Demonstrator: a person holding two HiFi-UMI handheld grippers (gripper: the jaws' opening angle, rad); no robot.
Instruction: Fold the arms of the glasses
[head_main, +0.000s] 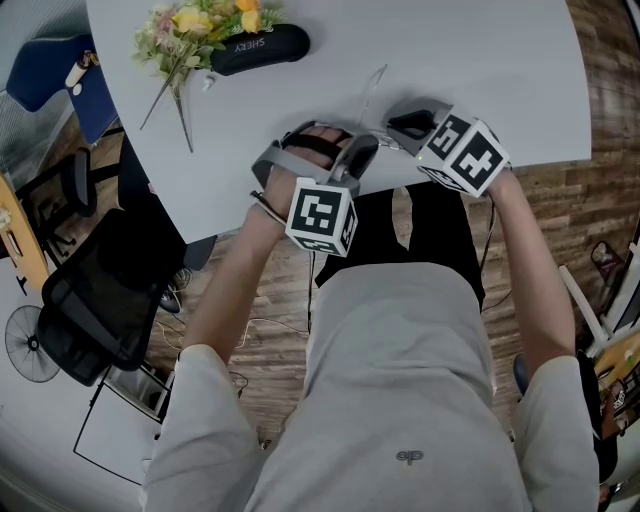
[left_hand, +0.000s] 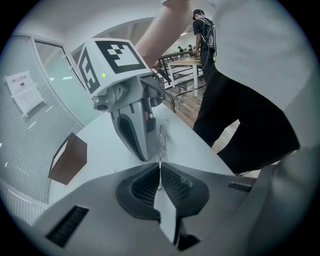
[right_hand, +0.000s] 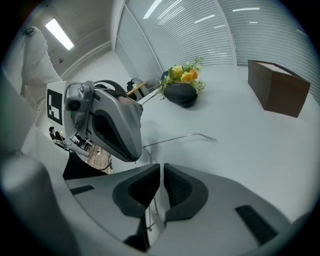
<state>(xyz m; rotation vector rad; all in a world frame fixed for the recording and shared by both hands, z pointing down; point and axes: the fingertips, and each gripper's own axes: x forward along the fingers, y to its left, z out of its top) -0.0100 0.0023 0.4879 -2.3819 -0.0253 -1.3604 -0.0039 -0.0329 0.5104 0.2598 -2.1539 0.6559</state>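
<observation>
White tabletop (head_main: 480, 60), near edge: thin metal wire-frame glasses (right_hand: 175, 139) between both grippers; left gripper (left_hand: 160, 170) clamped on frame; right gripper (right_hand: 162, 170) pinching frame; one arm unfolded.

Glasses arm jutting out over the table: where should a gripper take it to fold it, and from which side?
Probably mid-length on the straight wire of the glasses arm, short of its bent tip, coming from above with jaws across it: it is thin, level and free over the table. The left gripper and right gripper are both shut on the glasses.
</observation>
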